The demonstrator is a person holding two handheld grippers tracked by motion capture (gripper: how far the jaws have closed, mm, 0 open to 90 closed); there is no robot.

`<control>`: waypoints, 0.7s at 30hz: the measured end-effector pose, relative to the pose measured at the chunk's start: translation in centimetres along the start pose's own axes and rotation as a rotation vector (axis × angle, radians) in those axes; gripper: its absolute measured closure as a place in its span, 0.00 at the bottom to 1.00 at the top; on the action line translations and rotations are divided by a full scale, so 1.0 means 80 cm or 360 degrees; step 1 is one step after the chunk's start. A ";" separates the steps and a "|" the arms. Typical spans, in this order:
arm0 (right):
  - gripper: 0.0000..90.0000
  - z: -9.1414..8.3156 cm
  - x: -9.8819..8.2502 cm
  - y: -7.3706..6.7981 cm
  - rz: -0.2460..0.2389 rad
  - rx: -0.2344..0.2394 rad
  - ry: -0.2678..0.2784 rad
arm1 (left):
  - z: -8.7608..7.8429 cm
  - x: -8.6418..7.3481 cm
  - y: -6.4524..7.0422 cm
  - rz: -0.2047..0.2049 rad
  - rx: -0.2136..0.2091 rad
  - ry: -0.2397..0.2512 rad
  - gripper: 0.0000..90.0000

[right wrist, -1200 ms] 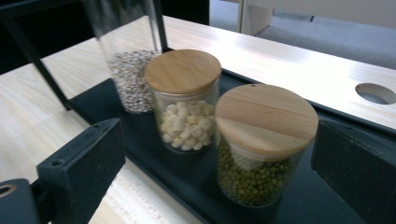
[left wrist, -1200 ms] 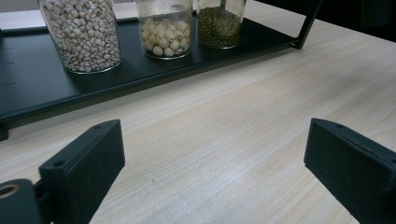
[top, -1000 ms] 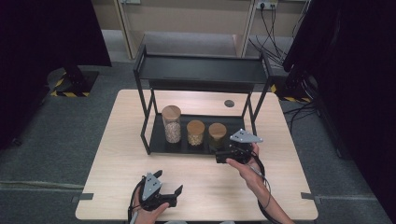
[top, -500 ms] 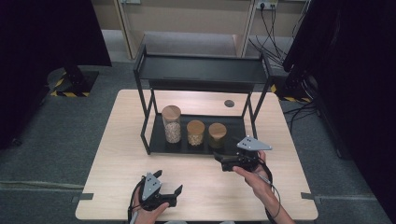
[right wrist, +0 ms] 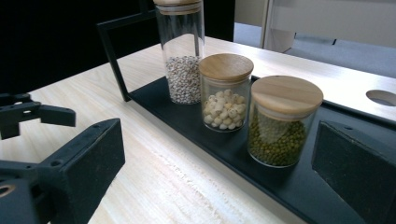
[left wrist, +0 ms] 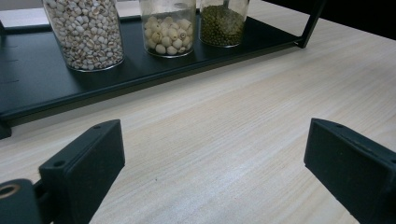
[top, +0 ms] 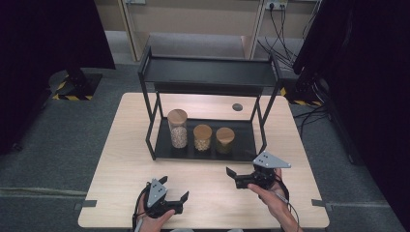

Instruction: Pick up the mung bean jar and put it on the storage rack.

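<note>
Black two-tier rack (top: 208, 72) on wooden table (top: 121, 159), three lidded jars, black-draped stands, floor cables

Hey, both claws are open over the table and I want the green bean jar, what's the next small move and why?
Probably ease the right claw forward toward the green bean jar. Its jaws stand open and empty, the jar sits nearest it at the right end of the black tray, and bare tabletop lies between.

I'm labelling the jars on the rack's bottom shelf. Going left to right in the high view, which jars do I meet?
Tall jar of pale grains → short jar of white seeds → short jar of green beans.
</note>
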State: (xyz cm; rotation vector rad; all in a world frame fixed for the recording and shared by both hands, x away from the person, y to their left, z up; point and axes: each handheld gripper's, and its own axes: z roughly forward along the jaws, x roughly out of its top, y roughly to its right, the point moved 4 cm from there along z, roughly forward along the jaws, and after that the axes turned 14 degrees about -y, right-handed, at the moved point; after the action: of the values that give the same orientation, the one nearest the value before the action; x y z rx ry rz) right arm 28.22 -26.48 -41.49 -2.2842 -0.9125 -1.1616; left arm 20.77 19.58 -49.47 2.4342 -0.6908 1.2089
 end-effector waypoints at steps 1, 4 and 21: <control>0.03 -0.001 -0.002 0.000 0.0005 0.0006 0.0004 | 0.000 0.000 0.000 -0.0001 0.0001 -0.0001 0.05; 0.03 -0.002 -0.008 -0.002 0.0013 0.0020 0.0022 | 0.000 0.000 0.000 -0.0002 0.0001 -0.0001 0.05; 0.03 -0.005 -0.031 -0.011 0.0013 0.0084 0.0062 | -0.001 0.000 -0.001 -0.0004 0.0008 0.0005 0.05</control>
State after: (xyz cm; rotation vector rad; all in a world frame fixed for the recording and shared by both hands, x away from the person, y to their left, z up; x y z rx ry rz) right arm 26.29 -26.97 -43.25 -2.2141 -0.9080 -1.1606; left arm 20.76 19.64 -49.44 2.4357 -0.6841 1.2150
